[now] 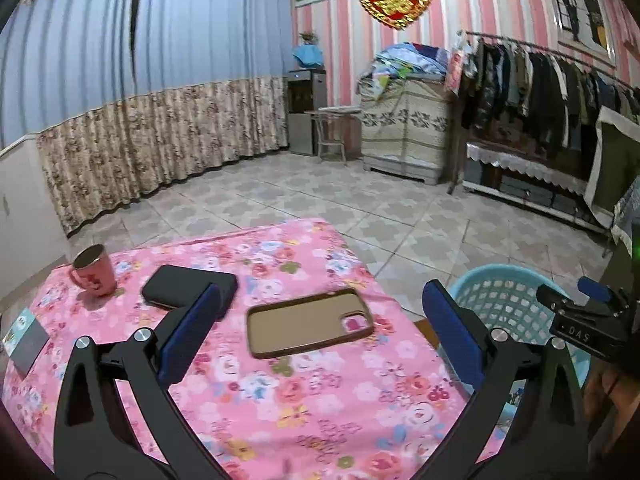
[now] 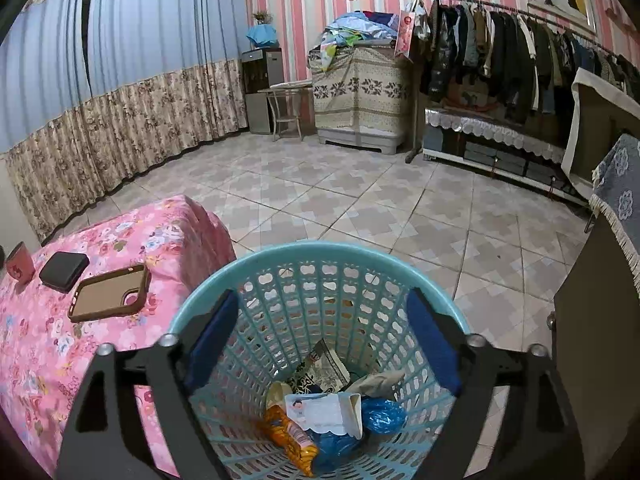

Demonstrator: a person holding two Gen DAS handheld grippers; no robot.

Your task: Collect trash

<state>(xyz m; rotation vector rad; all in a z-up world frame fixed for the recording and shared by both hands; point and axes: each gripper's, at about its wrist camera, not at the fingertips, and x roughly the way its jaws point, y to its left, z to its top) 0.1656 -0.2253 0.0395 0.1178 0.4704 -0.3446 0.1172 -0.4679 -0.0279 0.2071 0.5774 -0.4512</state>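
Right wrist view looks down into a light blue basket (image 2: 320, 264) that stands on the tiled floor (image 2: 360, 200) just beside the table. The right gripper (image 2: 324, 344) hangs over the basket's mouth with its blue-padded fingers (image 2: 210, 340) spread wide and nothing between them. At the bottom of the basket lies the trash: an orange snack wrapper (image 2: 288, 436), a white printed paper (image 2: 320, 412), crumpled blue plastic (image 2: 380, 416), a dark patterned packet (image 2: 324, 368) and a grey scrap (image 2: 376, 380), all heaped together and touching. Left wrist view faces across the table, which is covered by a pink flowered cloth (image 1: 300, 400). The left gripper (image 1: 324, 332) is above the cloth, its fingers (image 1: 192, 332) wide apart and holding nothing. Beyond and between them a brown phone case (image 1: 308, 324) lies flat on the cloth with its hollow side up. Farther to the left sits a black pouch (image 1: 188, 288), partly hidden by the left finger, and beyond it a pink cup (image 1: 94, 272) stands tilted near the far left corner. A small card (image 1: 26, 340) lies at the left edge of the table. The basket shows past the table's right edge, and the right gripper's black body reaches in above it from the right side of that picture. A curtain (image 1: 140, 120) hangs along the far wall and a clothes rack (image 1: 540, 80) stands to the right.
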